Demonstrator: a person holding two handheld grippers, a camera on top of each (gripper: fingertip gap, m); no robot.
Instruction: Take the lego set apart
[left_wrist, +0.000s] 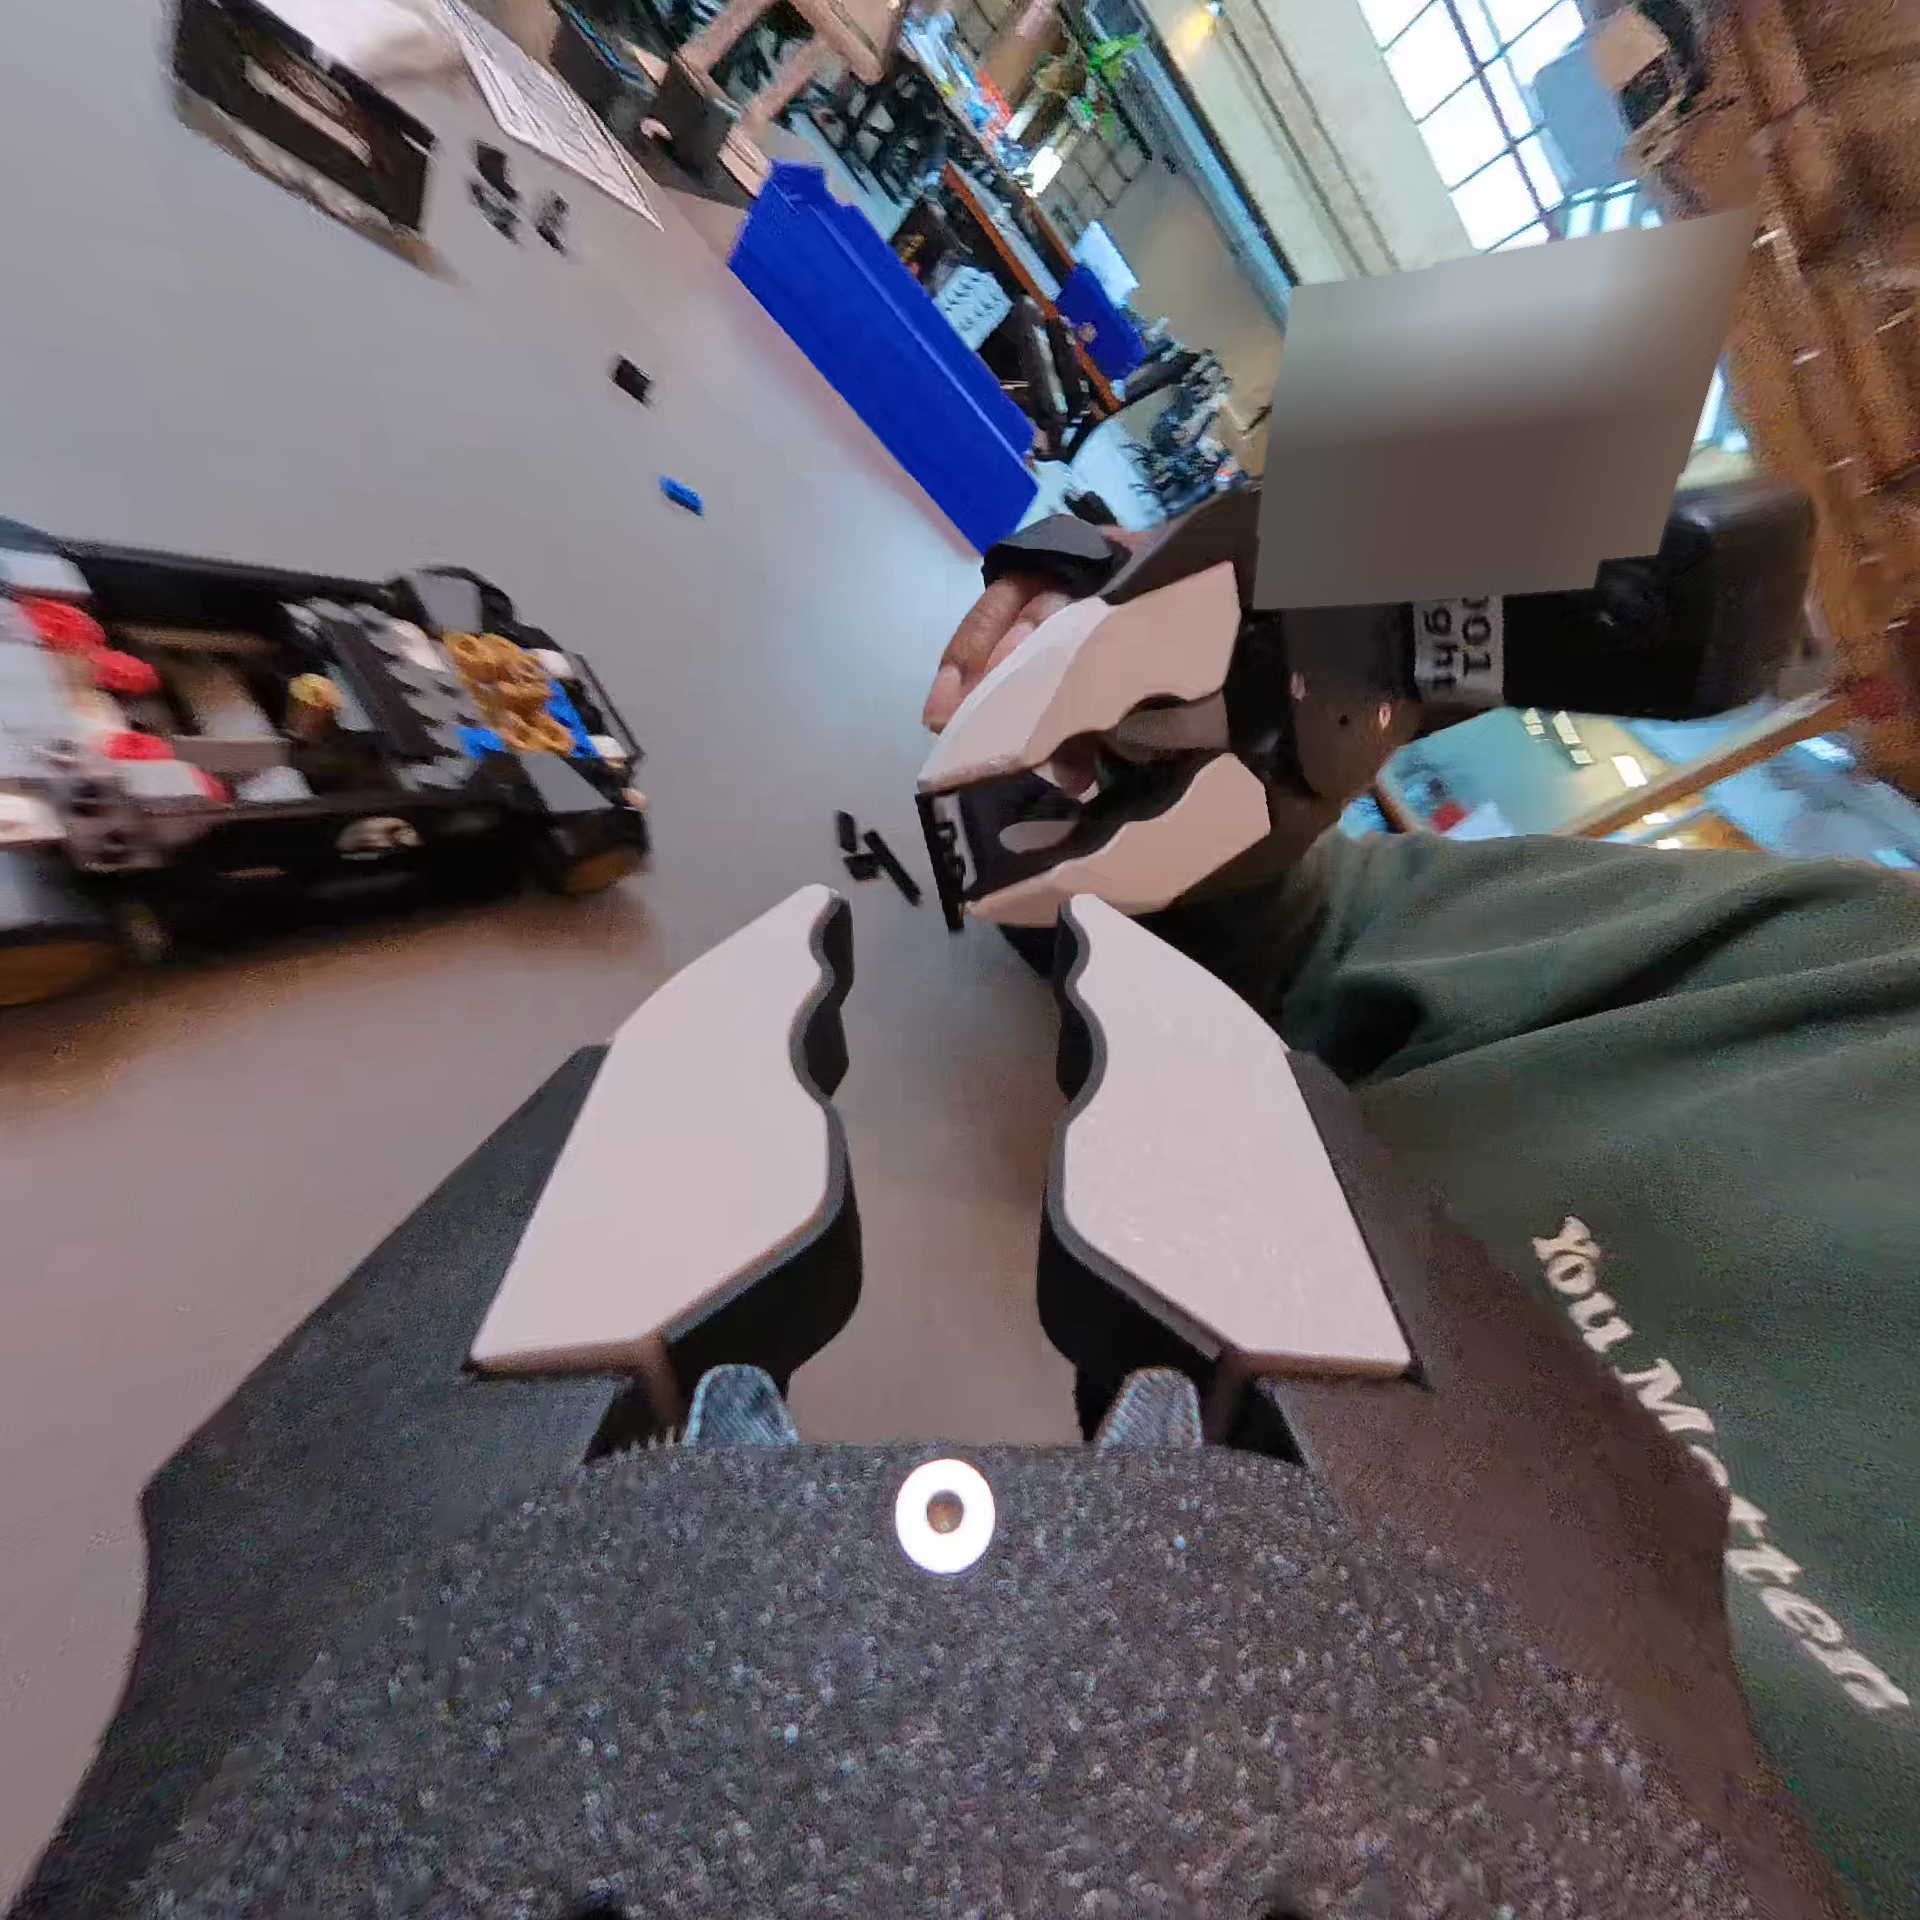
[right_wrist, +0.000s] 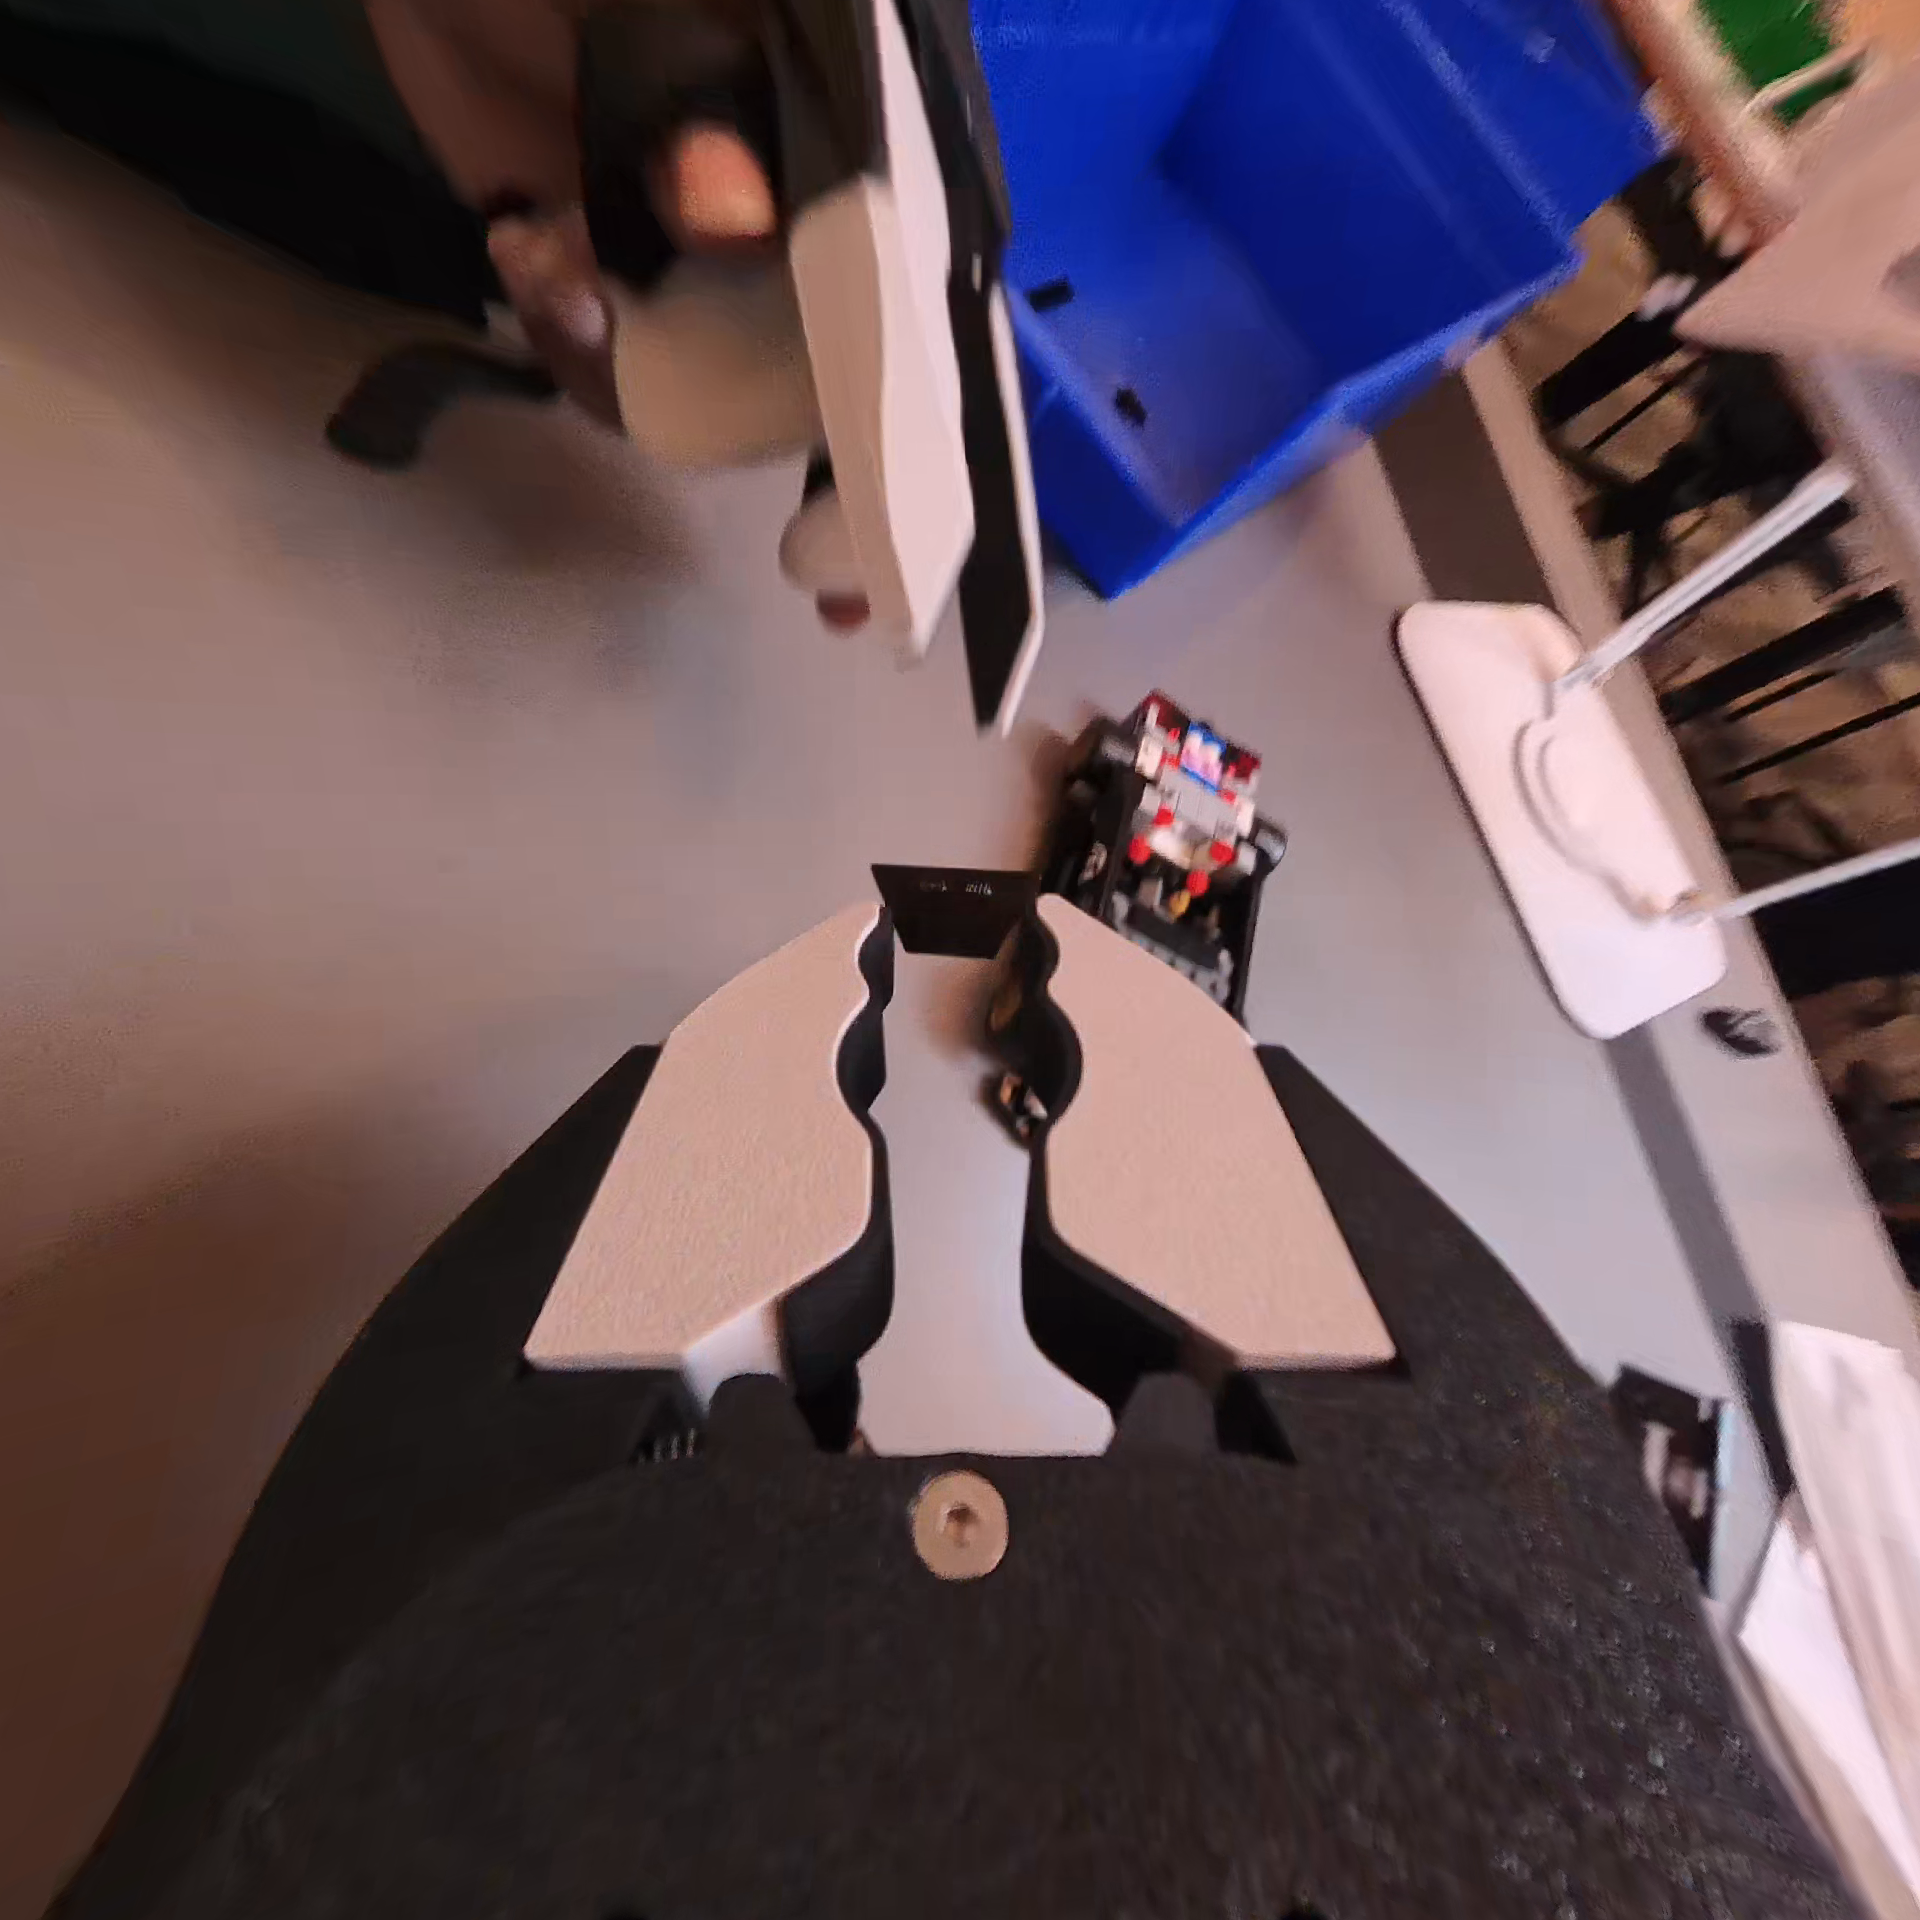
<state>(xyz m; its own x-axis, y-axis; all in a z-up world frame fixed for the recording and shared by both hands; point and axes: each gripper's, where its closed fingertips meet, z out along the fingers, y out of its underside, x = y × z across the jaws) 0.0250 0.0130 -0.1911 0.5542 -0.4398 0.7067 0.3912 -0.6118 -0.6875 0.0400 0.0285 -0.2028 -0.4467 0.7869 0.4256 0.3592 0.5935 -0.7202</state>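
Observation:
The lego set is a black car with red, white, blue and gold parts; it stands on the grey table at the left in the left wrist view (left_wrist: 312, 748) and ahead of the fingers in the right wrist view (right_wrist: 1164, 831). My right gripper (right_wrist: 956, 914) is shut on a flat black lego piece (right_wrist: 951, 914) and holds it above the table, apart from the car. It also shows in the left wrist view (left_wrist: 951, 847), held by a hand, with the piece (left_wrist: 954, 821) at its tips. My left gripper (left_wrist: 951, 914) is open and empty, just below the right one; it also shows in the right wrist view (right_wrist: 961, 675).
Loose black pieces (left_wrist: 878, 852) lie on the table near the gripper tips. Another black piece (left_wrist: 631, 377) and a blue piece (left_wrist: 681, 494) lie farther off. A blue bin (right_wrist: 1247, 260) stands at the table's far side. A white stand base (right_wrist: 1558, 810) sits near the edge. A black box (left_wrist: 301, 114) is at the far left. Both grippers' tips are close together, under 4 cm apart.

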